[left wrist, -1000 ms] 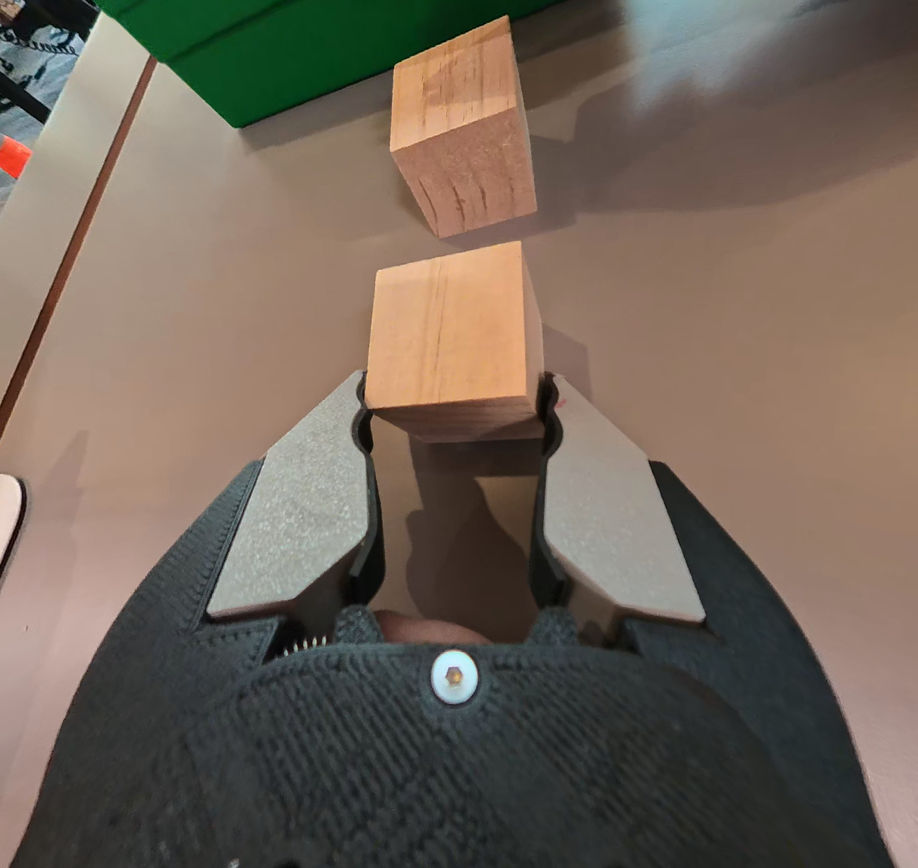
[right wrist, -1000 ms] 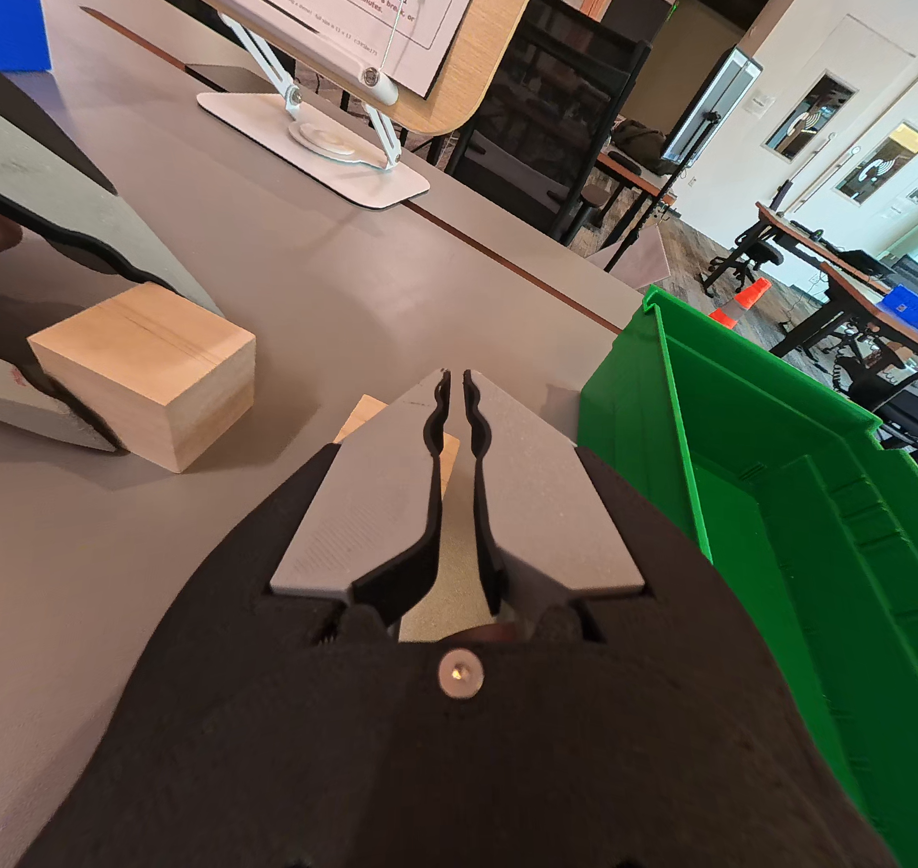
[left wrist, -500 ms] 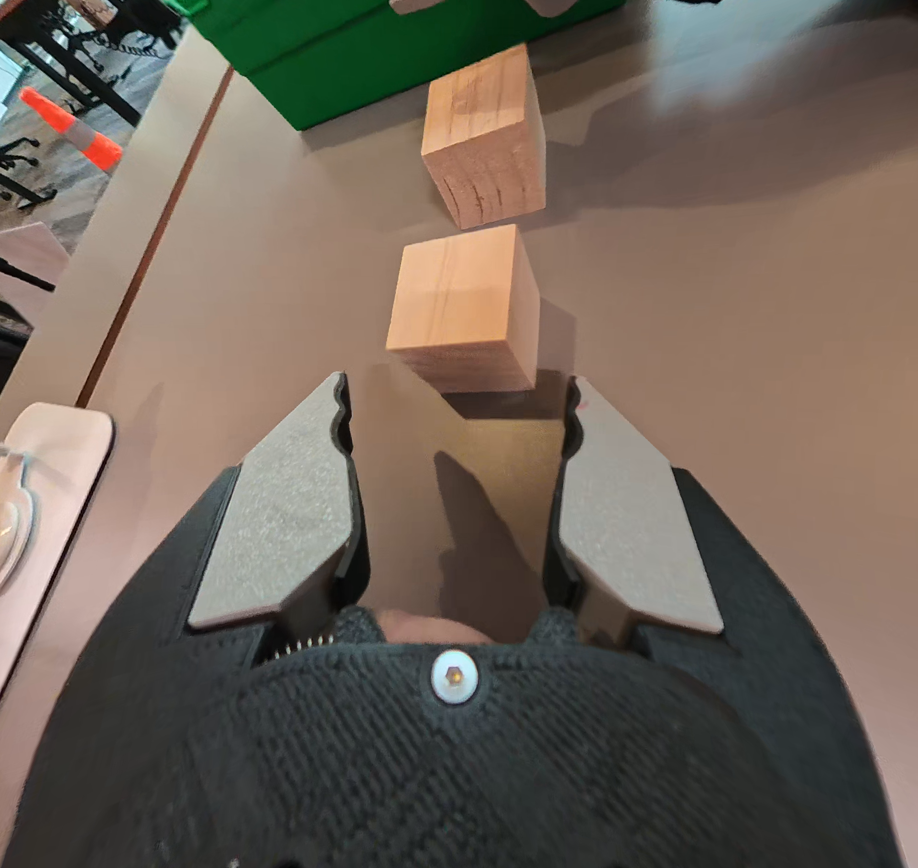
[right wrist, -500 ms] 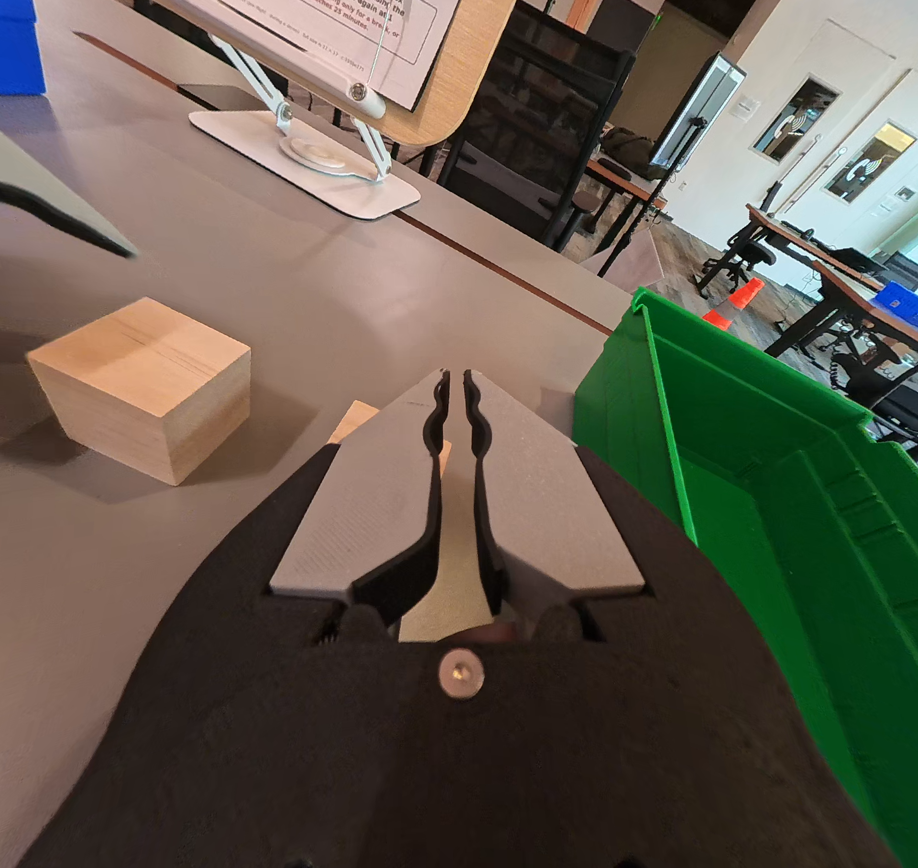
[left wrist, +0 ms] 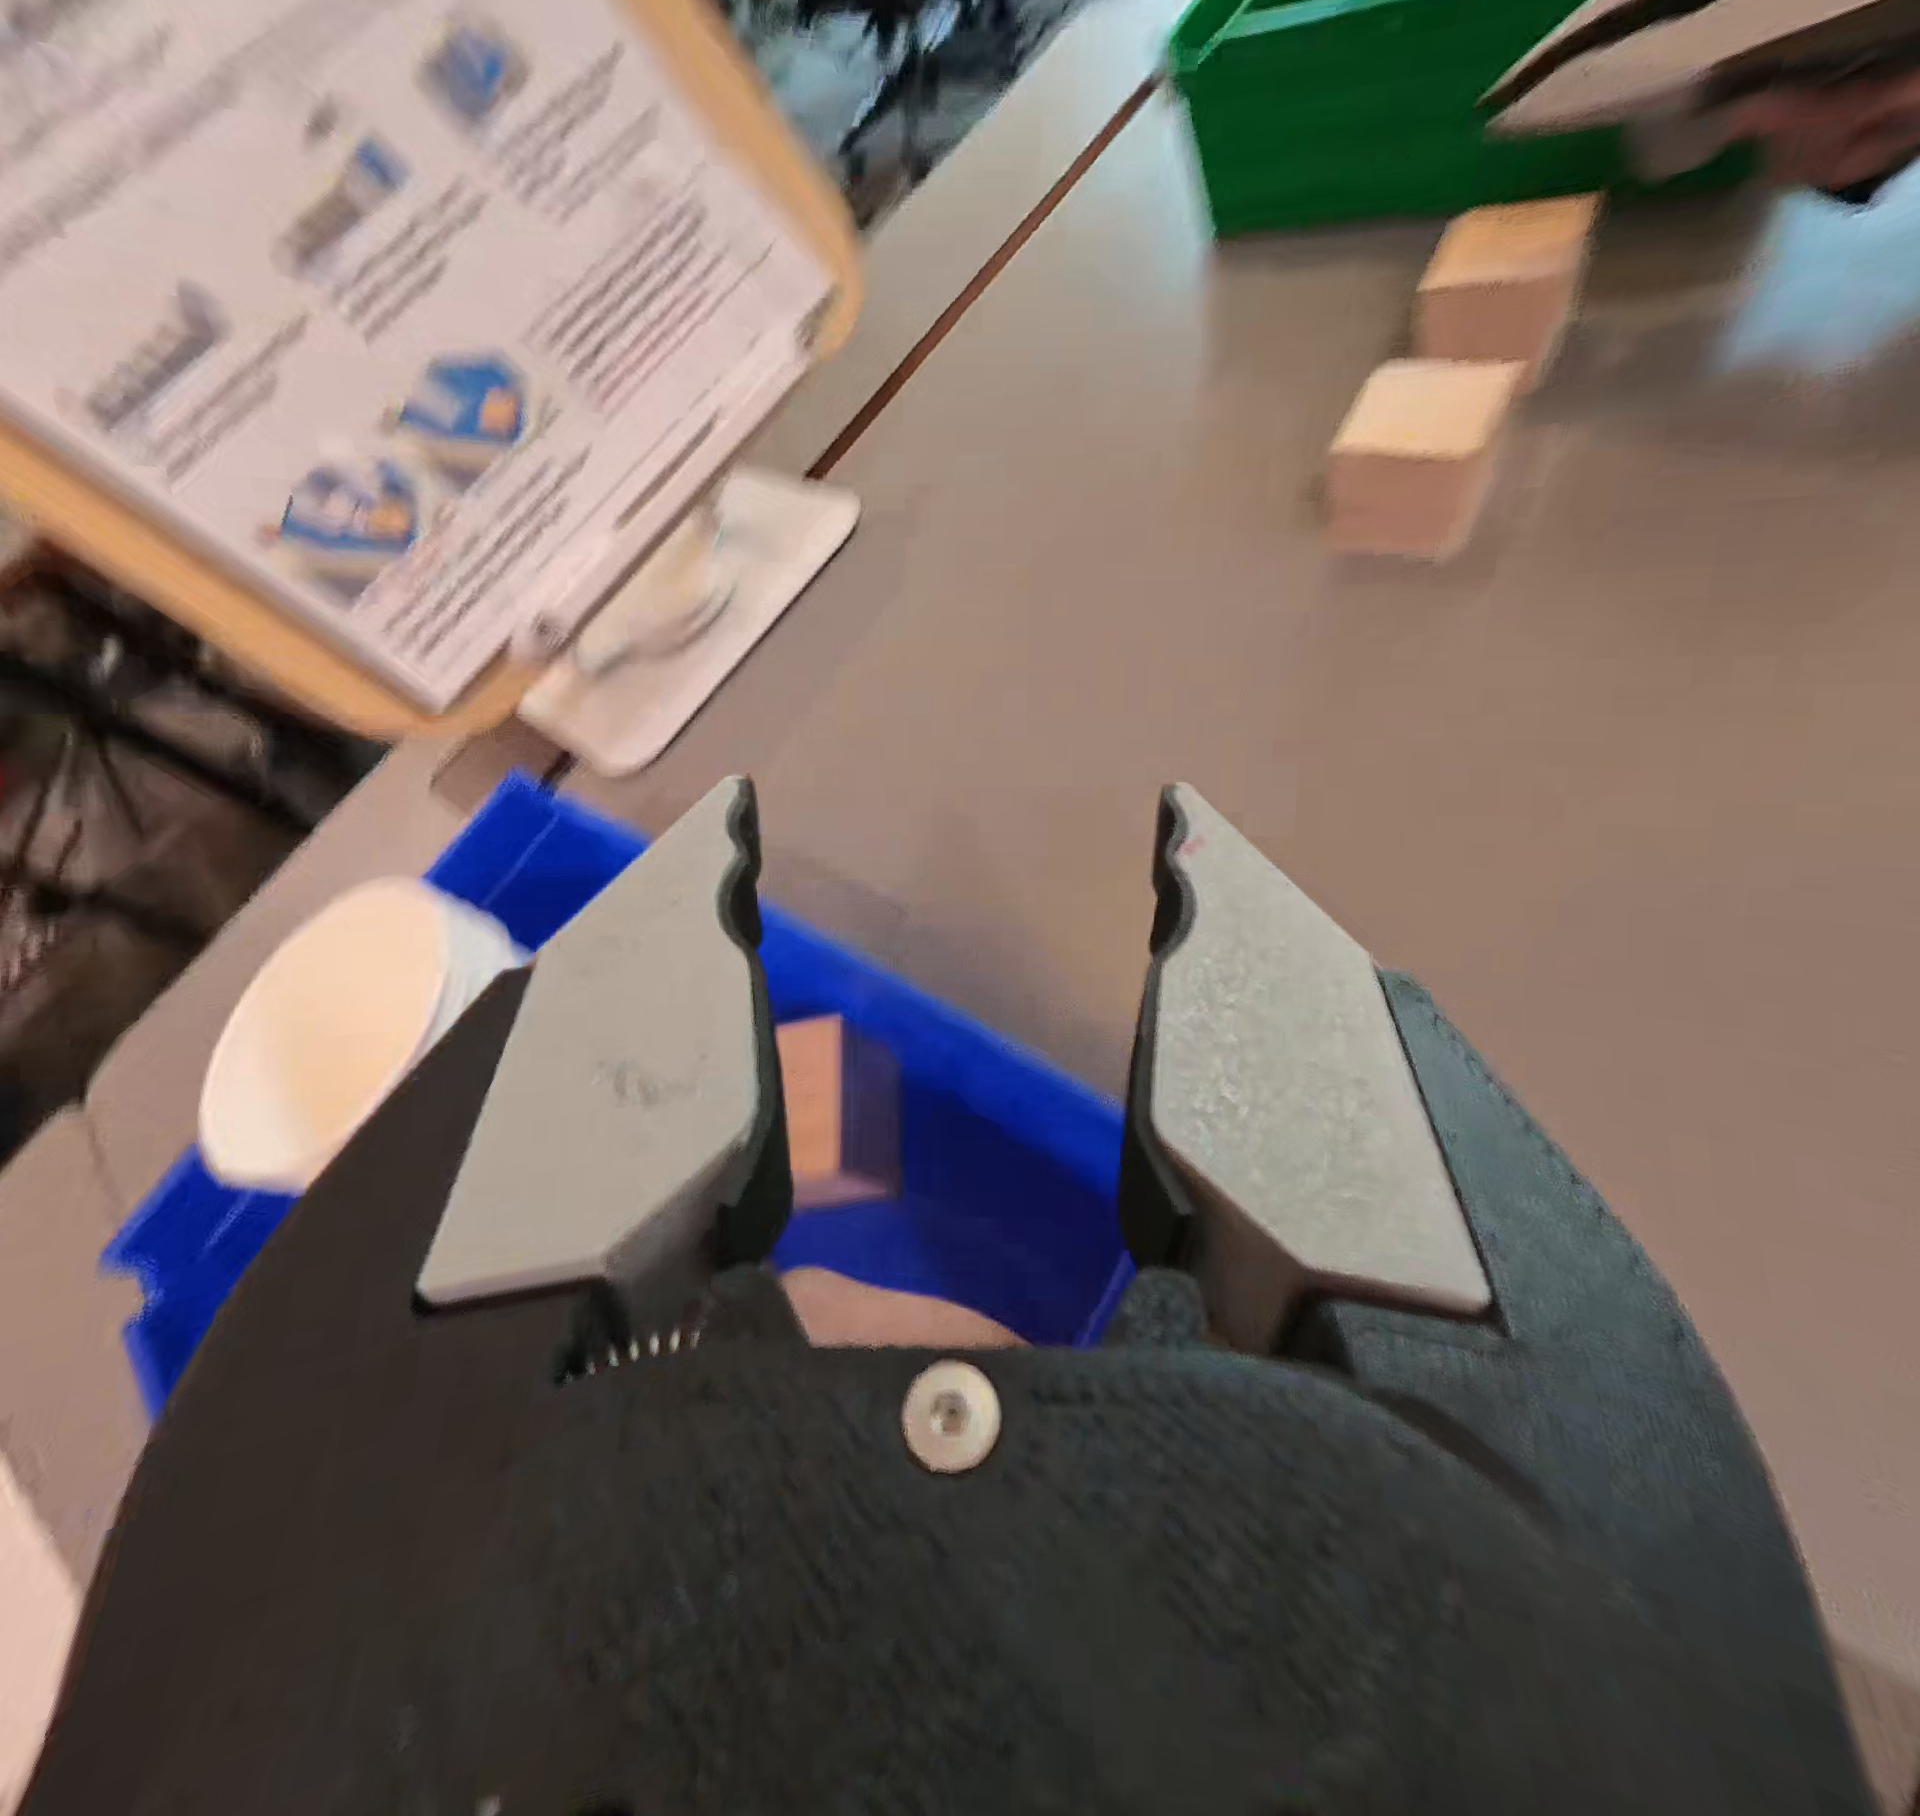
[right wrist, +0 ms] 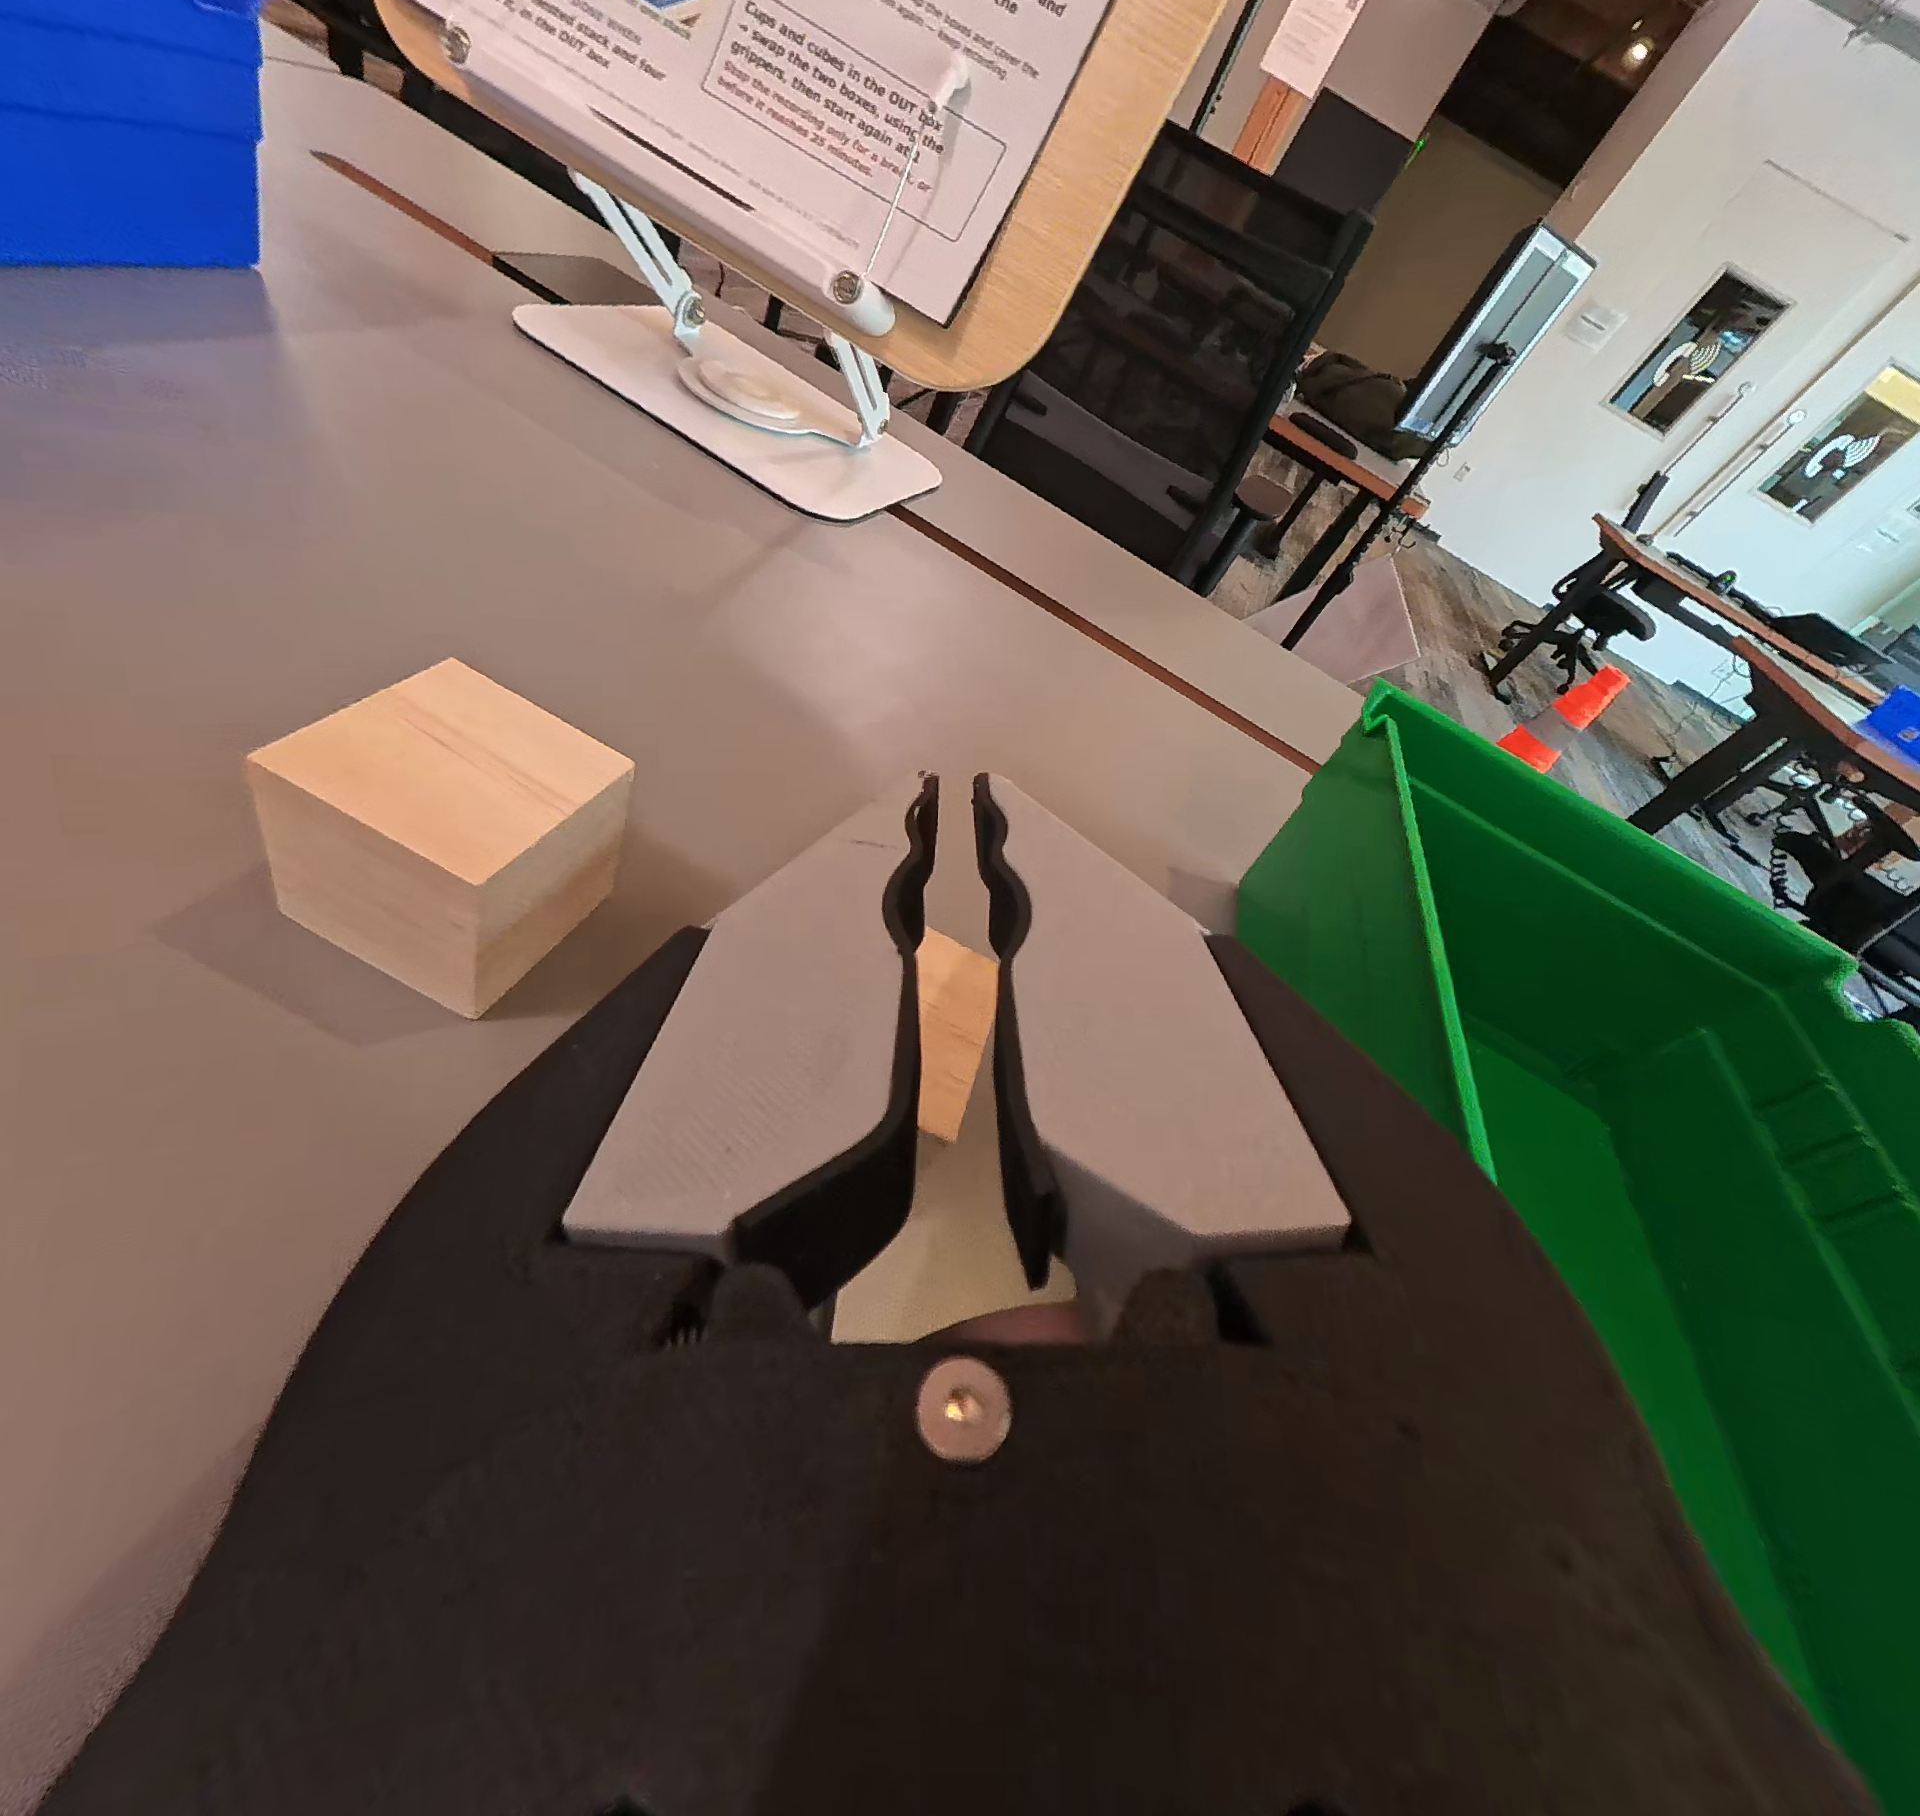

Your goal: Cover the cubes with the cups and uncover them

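My left gripper (left wrist: 956, 810) is open and empty. It hovers over a blue bin (left wrist: 935, 1039) that holds a white cup (left wrist: 322, 1028) and a wooden cube (left wrist: 810, 1101). Two more wooden cubes (left wrist: 1413, 457) (left wrist: 1496, 291) stand on the table far ahead to the right. My right gripper (right wrist: 951, 790) is shut with nothing between its pads. It hangs above the table; one cube (right wrist: 436, 831) stands to its left, and the other cube (right wrist: 954, 1028) shows through the slit below its fingers. The right gripper also shows blurred in the left wrist view (left wrist: 1704, 31).
A green bin (right wrist: 1558, 987) stands right of the right gripper and also shows in the left wrist view (left wrist: 1330, 104). A wooden board with an instruction sheet (right wrist: 748, 83) on a white stand (right wrist: 727, 405) is at the table's far edge. The blue bin (right wrist: 114, 104) is far left.
My left gripper opened off the near cube, drew back and swung left to above the blue bin. The cube stays on the table. My right gripper stays shut and has barely moved.
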Demonstrator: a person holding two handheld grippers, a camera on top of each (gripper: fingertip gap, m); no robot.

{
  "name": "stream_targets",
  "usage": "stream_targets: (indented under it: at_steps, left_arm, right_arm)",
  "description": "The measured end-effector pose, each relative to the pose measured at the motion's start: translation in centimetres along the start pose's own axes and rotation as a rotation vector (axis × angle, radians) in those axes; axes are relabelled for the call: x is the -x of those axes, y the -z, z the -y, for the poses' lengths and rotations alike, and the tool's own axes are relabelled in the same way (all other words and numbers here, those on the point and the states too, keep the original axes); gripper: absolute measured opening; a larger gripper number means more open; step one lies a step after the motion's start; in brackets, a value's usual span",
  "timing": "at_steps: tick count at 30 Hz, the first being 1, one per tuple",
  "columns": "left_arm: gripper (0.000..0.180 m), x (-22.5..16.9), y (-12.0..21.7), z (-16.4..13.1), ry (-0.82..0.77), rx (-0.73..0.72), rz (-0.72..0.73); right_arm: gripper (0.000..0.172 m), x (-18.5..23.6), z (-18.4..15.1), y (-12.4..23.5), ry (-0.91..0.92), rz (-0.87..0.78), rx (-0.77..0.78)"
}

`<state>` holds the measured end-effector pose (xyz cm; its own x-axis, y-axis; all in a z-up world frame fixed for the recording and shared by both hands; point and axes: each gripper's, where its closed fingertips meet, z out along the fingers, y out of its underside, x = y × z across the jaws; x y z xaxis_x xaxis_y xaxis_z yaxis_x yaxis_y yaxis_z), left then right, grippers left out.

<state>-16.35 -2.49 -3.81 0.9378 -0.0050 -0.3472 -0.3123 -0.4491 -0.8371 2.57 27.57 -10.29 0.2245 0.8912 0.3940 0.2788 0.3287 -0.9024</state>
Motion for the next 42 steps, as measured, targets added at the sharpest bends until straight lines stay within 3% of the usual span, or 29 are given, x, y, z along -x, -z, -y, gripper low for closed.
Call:
stream_targets:
  at_steps: [3,6,7,11,15,22,28,29,33,36,39,42]
  left_arm:
    - [0.071,4.1,-1.1,-3.9,0.132,0.154,0.06]
    - [0.08,5.4,-3.0,-7.9,0.176,0.296,0.066]
    - [0.075,5.5,-3.5,-8.0,0.219,0.276,0.052]
    - [0.081,6.7,-4.8,-8.3,0.295,0.247,0.041]
    - [0.068,8.9,-3.7,-6.2,0.377,0.099,0.074]
    - [0.078,7.6,-4.3,-11.3,0.257,0.352,0.066]
    - [0.069,5.5,-5.8,-16.9,0.206,0.599,0.045]
    - [0.064,5.8,-5.9,-17.0,0.148,0.607,0.065]
    - [0.061,5.9,-5.1,-16.4,0.203,0.636,0.04]
    - [0.061,8.2,-3.3,-15.2,0.14,0.633,0.157]
    - [0.061,11.2,-1.0,-11.8,0.096,0.578,0.34]
    - [0.061,12.0,0.2,-6.3,0.026,0.462,0.449]
  right_arm:
    - [0.004,0.0,0.0,0.0,0.002,0.001,0.001]
    - [0.004,-0.1,-0.2,-0.1,-0.015,0.001,0.003]
    - [0.004,-0.2,-0.2,-0.1,-0.019,0.001,0.004]
    - [0.004,-0.2,-0.4,-0.1,-0.018,-0.003,0.011]
    - [0.004,-0.3,-0.5,-0.2,-0.019,-0.002,0.015]
    - [0.004,0.0,-0.5,-0.2,-0.003,0.001,0.017]
    - [0.004,0.0,-0.6,-0.3,0.0,0.001,0.025]
    - [0.004,0.0,-0.6,-0.3,0.0,0.0,0.025]
    - [0.003,-0.2,-0.5,-0.2,-0.01,-0.003,0.019]
    - [0.003,-0.2,-0.5,-0.2,-0.01,-0.002,0.016]
    - [0.003,-0.1,-0.3,-0.1,-0.003,-0.001,0.008]
    - [0.003,0.0,-0.1,0.0,0.0,-0.001,0.003]
